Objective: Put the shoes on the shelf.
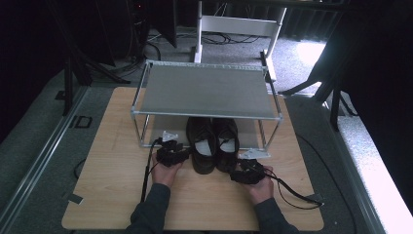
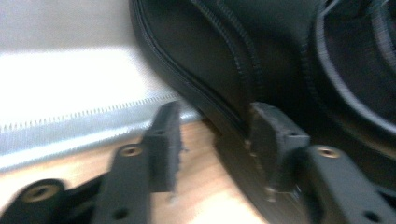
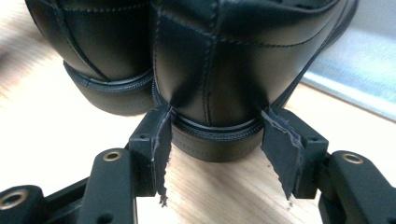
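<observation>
Entry, ordered outward from the person's edge of the wooden table, with the pair of black shoes as landmark.

Nearest: the person's hands. The right gripper sat just behind the heel of the right-hand shoe, jaws parted about halfway and straddling the heel counter. Their pads met its two sides at the welt, though a firm clamp could not be told. The left gripper lay just beside the outer flank of the left-hand shoe, jaws half apart; one pad stood against the sole edge, the other over bare wood, so nothing was held.

Middle: the shoes stood side by side, touching, heels toward the person, toes under the lower tier of the metal rack.

Farthest: the rack's empty upper shelf, beyond and above the shoes.

Judgement: the step appeared to be sliding the pair onto the lower tier. Pushing both heels evenly, keeping the shoes parallel, and steadying the left flank would likely prevent skewing against the rack post.
</observation>
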### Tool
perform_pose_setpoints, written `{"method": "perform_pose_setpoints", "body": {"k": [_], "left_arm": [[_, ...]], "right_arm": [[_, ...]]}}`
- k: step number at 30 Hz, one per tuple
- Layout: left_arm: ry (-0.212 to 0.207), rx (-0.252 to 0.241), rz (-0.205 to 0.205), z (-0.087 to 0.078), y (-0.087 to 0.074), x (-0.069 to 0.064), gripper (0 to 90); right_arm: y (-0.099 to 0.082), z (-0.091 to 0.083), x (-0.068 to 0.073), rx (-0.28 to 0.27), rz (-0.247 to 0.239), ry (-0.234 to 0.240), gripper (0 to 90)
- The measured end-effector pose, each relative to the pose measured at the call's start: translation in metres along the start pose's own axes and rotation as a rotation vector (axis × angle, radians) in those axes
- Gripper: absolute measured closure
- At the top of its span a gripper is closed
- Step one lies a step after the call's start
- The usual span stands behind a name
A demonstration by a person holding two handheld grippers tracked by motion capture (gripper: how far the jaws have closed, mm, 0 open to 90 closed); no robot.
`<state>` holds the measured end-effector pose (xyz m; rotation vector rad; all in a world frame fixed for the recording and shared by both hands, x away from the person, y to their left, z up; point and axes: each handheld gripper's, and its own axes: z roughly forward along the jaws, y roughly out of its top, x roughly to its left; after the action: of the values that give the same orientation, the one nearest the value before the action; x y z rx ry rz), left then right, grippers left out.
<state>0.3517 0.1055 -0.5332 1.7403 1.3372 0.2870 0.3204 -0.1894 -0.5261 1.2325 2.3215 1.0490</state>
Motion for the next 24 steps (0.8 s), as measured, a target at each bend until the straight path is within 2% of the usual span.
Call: {"method": "perform_pose_setpoints", "body": {"k": [2, 4, 7, 11, 13, 16, 18, 19, 22, 24], "left_arm": [[-0.014, -0.027, 0.0, -0.012, -0.005, -0.003, 45.7], [-0.043, -0.047, 0.024, -0.024, -0.013, -0.01, 42.1], [-0.048, -0.049, 0.105, -0.035, -0.027, -0.025, 36.7], [-0.035, -0.035, 0.191, -0.034, -0.041, -0.045, 32.5], [-0.004, -0.005, 0.235, -0.027, -0.044, -0.054, 30.1], [0.003, 0.01, 0.245, -0.015, -0.043, -0.06, 29.3], [0.003, 0.01, 0.245, -0.015, -0.043, -0.06, 29.4], [0.012, 0.02, 0.245, -0.008, -0.04, -0.063, 31.5], [0.004, 0.033, 0.25, -0.003, -0.038, -0.065, 35.2], [0.016, 0.035, 0.259, -0.003, -0.036, -0.067, 36.7]], "right_arm": [[-0.001, 0.0, -0.001, -0.006, 0.001, 0.007, 41.9], [0.0, 0.0, -0.002, -0.005, 0.003, 0.009, 41.8], [-0.001, 0.0, -0.001, -0.006, 0.001, 0.007, 41.6], [-0.001, 0.0, 0.0, -0.006, 0.002, 0.003, 41.3], [0.0, 0.0, 0.0, -0.005, 0.002, 0.001, 41.2], [-0.001, 0.0, 0.0, -0.008, 0.003, -0.001, 41.2], [-0.001, 0.0, 0.0, -0.008, 0.003, -0.001, 41.2], [-0.001, 0.0, 0.0, -0.008, 0.004, 0.0, 41.3], [0.0, 0.0, 0.0, -0.008, 0.005, 0.001, 41.3], [0.0, 0.0, 0.0, -0.007, 0.007, 0.001, 41.2]]}}
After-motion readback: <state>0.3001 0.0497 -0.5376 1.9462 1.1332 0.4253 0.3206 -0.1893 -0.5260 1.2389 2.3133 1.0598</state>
